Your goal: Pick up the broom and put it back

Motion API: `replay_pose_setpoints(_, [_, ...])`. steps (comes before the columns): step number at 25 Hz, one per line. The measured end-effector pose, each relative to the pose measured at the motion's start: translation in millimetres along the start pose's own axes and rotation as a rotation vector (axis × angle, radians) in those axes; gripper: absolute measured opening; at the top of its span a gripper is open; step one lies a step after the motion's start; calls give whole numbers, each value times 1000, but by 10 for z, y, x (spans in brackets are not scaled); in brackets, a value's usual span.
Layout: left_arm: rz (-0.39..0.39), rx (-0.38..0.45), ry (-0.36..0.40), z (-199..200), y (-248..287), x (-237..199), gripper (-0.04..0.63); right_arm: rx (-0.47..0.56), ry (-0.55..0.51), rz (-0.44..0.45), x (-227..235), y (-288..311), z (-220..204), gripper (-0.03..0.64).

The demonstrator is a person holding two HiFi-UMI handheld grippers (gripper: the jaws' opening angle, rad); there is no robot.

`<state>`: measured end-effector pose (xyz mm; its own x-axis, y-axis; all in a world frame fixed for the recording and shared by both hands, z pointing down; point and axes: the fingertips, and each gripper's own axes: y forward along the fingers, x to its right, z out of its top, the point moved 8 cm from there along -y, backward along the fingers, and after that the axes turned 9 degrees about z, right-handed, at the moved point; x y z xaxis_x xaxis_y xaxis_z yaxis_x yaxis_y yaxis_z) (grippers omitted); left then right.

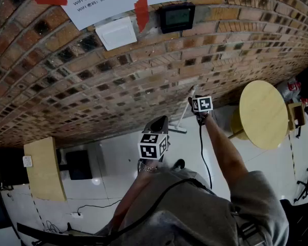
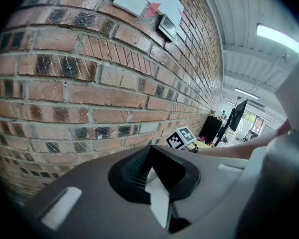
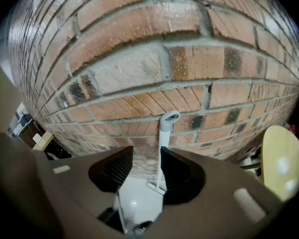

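A white broom [image 1: 183, 114] leans upright against the brick wall [image 1: 92, 81], its head [image 1: 177, 129] on the pale floor. In the right gripper view the broom handle [image 3: 164, 143] rises just past the inner edge of the right-hand jaw, with the hanging loop at its top against the bricks. My right gripper [image 3: 146, 158] is open, and its pads do not press on the handle. In the head view the right gripper [image 1: 193, 100] is held out at the handle's top. My left gripper [image 1: 159, 123] hangs back, lower left of the broom. In its own view the left gripper [image 2: 150, 156] is shut and empty.
A round yellow table [image 1: 263, 114] stands right of the broom, close to the wall. A wooden cabinet [image 1: 43, 168] and a black box [image 1: 78, 164] stand at the left. A black wall panel [image 1: 177, 17] and a white plate [image 1: 116, 32] are on the bricks. A cable [image 1: 90, 207] lies on the floor.
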<state>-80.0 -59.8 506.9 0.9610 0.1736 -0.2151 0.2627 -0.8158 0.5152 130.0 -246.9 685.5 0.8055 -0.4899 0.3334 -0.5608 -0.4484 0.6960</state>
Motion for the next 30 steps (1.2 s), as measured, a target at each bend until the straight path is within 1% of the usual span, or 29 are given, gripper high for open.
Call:
replay_pose_setpoints(2, [5, -6, 1, -10, 14, -7, 5, -24, 3, -10, 93, 112, 8, 187])
replay_pose_setpoints(7, [18, -15, -14, -29, 80, -11, 5, -79, -4, -49, 279, 300, 70, 192])
replay_pose_setpoints(8, [22, -18, -16, -38, 86, -17, 5, -87, -11, -69, 316, 317, 76, 162])
replay_pose_setpoints(9, [26, -22, -17, -48, 91, -25, 5, -93, -17, -88, 353, 322, 79, 107])
replay_pose_setpoints(10, [29, -24, -19, -57, 97, -33, 5, -96, -20, -98, 381, 321, 79, 72])
replay_pose_setpoints(11, [33, -27, -20, -64, 103, -44, 5, -95, -18, -96, 393, 318, 77, 78])
replay_pose_setpoints(12, [37, -29, -21, -70, 110, -57, 5, -93, -13, -88, 391, 317, 72, 98])
replay_pose_setpoints(13, [41, -32, -22, -76, 116, -72, 5, -93, -5, -83, 384, 317, 61, 128])
replay_pose_setpoints(14, [44, -34, -23, -80, 123, -86, 5, -95, 5, -82, 380, 322, 43, 174])
replay_pose_setpoints(15, [46, -36, -24, -84, 129, -99, 5, -97, 17, -85, 383, 331, 23, 183])
replay_pose_setpoints(18, [49, -39, -26, -89, 133, -127, 5, -93, 44, -104, 415, 382, 9, 183])
replay_pose_setpoints(20, [48, -41, -22, -88, 123, -138, 5, -90, 40, -127, 462, 434, 71, 183])
replay_pose_setpoints(21, [47, -43, -19, -92, 113, -140, 5, -92, 34, -135, 491, 457, 117, 160])
replay_pose_setpoints(22, [45, -46, -15, -100, 100, -142, 5, -97, 27, -140, 519, 471, 163, 161])
replay_pose_setpoints(24, [45, -50, -9, -118, 75, -157, 5, -112, 0, -120, 555, 476, 230, 166])
replay_pose_setpoints(25, [47, -52, -7, -124, 65, -175, 5, -105, -18, -89, 550, 457, 234, 166])
replay_pose_setpoints(26, [50, -54, -5, -133, 52, -194, 5, -83, -37, -51, 532, 402, 199, 151])
replay_pose_setpoints(27, [53, -57, -4, -153, 30, -206, 5, -52, -48, -20, 521, 304, 102, 119])
replay_pose_setpoints(28, [56, -63, -3, -187, 3, -210, 5, -23, -39, -11, 541, 180, -65, 125])
replay_pose_setpoints(30, [63, -79, 4, -266, -17, -234, 5, 12, 26, -51, 714, 23, -434, 211])
